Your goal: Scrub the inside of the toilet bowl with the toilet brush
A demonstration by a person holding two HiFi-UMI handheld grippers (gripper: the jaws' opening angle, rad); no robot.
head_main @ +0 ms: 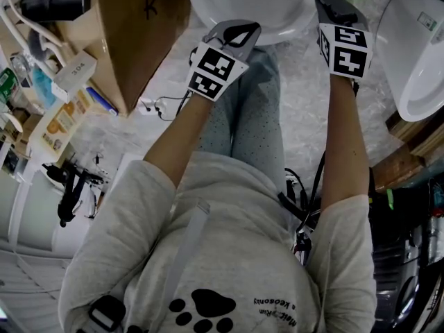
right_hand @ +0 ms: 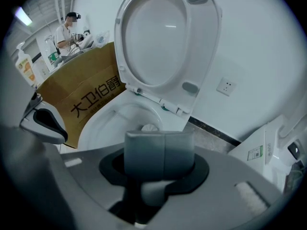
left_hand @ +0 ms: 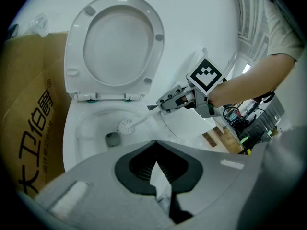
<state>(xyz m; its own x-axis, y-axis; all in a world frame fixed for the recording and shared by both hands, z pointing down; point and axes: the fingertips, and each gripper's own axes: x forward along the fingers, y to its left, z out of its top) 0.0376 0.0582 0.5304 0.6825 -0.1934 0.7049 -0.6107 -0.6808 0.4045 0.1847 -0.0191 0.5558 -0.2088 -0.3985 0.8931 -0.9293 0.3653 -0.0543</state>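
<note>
**Operator:** What is the left gripper view showing that the head view is not?

**Technician:** The head of the toilet brush [left_hand: 127, 126] is sitting inside the toilet bowl [left_hand: 72, 133], near the drain and below the raised lid [left_hand: 120, 42]. The right gripper [left_hand: 161, 105] is clamping the white handle.

**Operator:** And the left gripper [left_hand: 156, 145]?

**Technician:** Its jaws are meeting at the tips and holding nothing. The head view is showing only both grippers reaching toward the bowl, beside a cardboard box [head_main: 139, 33].

Your left gripper [left_hand: 155, 145] faces the toilet bowl [left_hand: 72, 128], jaws together and empty. Your right gripper [left_hand: 163, 105] clamps the toilet brush [left_hand: 127, 126] handle, with its white head near the drain. The seat [left_hand: 156, 56] stands raised, and a cardboard box [left_hand: 29, 119] is just beside the bowl.
</note>
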